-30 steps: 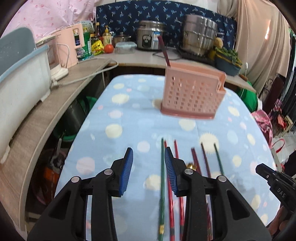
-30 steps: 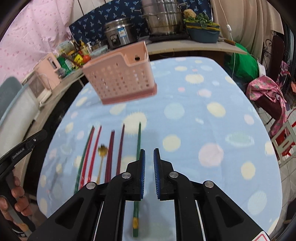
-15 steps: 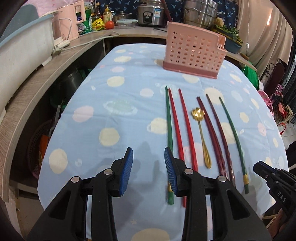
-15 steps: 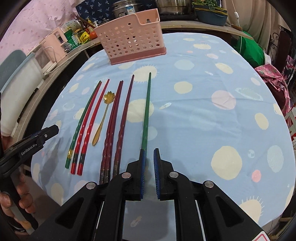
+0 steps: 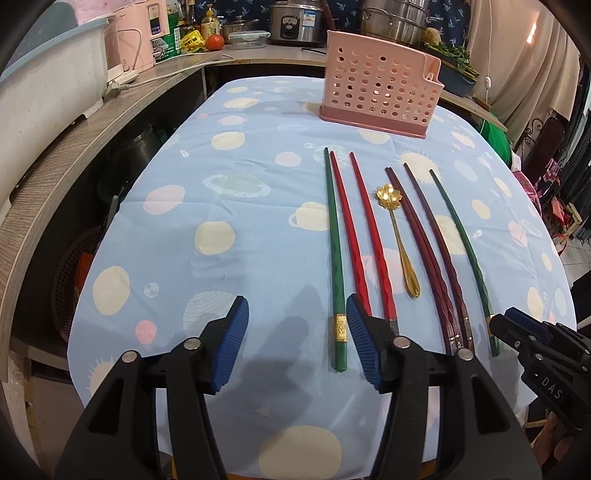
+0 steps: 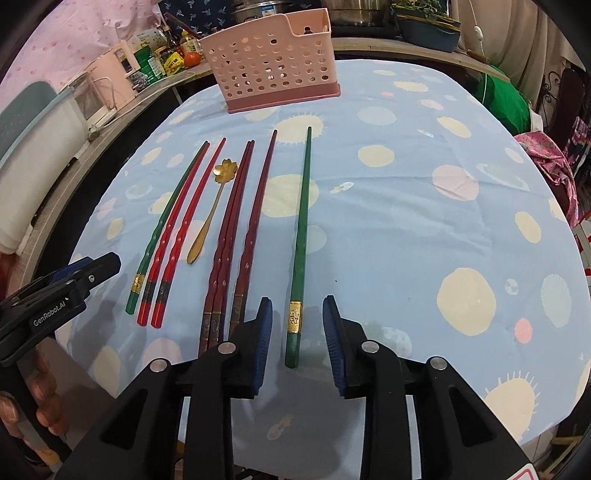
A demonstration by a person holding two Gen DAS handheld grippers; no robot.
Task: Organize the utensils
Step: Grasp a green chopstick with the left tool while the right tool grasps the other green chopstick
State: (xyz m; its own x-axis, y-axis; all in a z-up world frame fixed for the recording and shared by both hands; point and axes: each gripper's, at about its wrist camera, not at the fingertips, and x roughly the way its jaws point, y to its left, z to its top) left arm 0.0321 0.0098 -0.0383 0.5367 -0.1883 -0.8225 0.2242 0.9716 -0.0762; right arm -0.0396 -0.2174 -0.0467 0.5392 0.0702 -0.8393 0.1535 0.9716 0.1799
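Observation:
Several chopsticks and a gold spoon (image 5: 397, 229) lie side by side on the blue spotted tablecloth (image 5: 207, 192). A pink perforated basket (image 5: 380, 96) stands behind them. My left gripper (image 5: 295, 310) hovers low at the near table edge with its jaws opening. The butt of the leftmost green chopstick (image 5: 338, 295) lies between them, just inside the right pad, untouched. My right gripper (image 6: 297, 308) is also opening. It straddles the gold-banded end of the rightmost green chopstick (image 6: 301, 236), and its pads are clear of it. Red chopsticks (image 6: 177, 229) and dark red chopsticks (image 6: 229, 236) lie between the two green ones.
A wooden counter (image 5: 74, 147) curves along the left and back. On it stand a white tub (image 5: 40, 85), a pink appliance (image 5: 136, 33), a rice cooker (image 5: 291, 22) and steel pots. The table's near edge runs right under both grippers. A person's hand (image 6: 33, 402) holds the left gripper.
Both grippers sank toward the near table edge and tipped downward. The left jaws widened. The right jaws, shut before, parted around the green chopstick's end.

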